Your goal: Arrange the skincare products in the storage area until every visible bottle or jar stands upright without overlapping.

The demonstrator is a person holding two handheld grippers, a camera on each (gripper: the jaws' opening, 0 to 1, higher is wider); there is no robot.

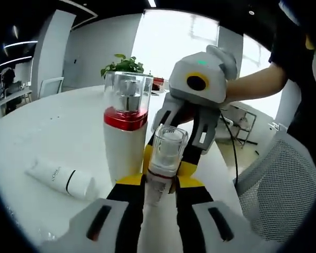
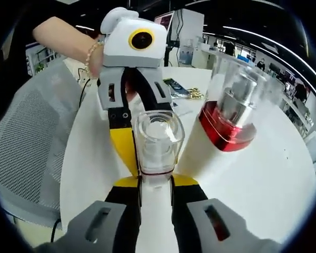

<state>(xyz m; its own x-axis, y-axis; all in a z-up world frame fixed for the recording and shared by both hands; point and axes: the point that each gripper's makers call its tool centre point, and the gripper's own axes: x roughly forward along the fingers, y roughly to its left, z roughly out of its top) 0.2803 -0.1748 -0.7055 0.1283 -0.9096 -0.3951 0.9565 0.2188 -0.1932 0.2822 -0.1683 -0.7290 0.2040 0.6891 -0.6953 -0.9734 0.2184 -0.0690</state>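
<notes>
A small white bottle with a clear cap (image 1: 167,145) (image 2: 158,137) stands upright between both grippers. My left gripper (image 1: 159,182) (image 2: 151,158) clamps its lower body from the near side, yellow tips tight against it. My right gripper (image 1: 167,162) (image 2: 157,182) reaches in from the opposite side, and its jaws press the same bottle too. Right beside it stands a taller white bottle with a red band and a clear cap over a silver pump (image 1: 125,137) (image 2: 226,121), upright on the white round table (image 1: 52,121) (image 2: 274,179). A white tube (image 1: 60,178) lies flat at the left.
A grey mesh chair (image 1: 274,195) (image 2: 31,147) sits at the table's edge. A potted plant (image 1: 124,64) stands at the far side. The person's arm (image 1: 258,81) holds the right gripper. Small items (image 2: 181,89) lie far back on the table.
</notes>
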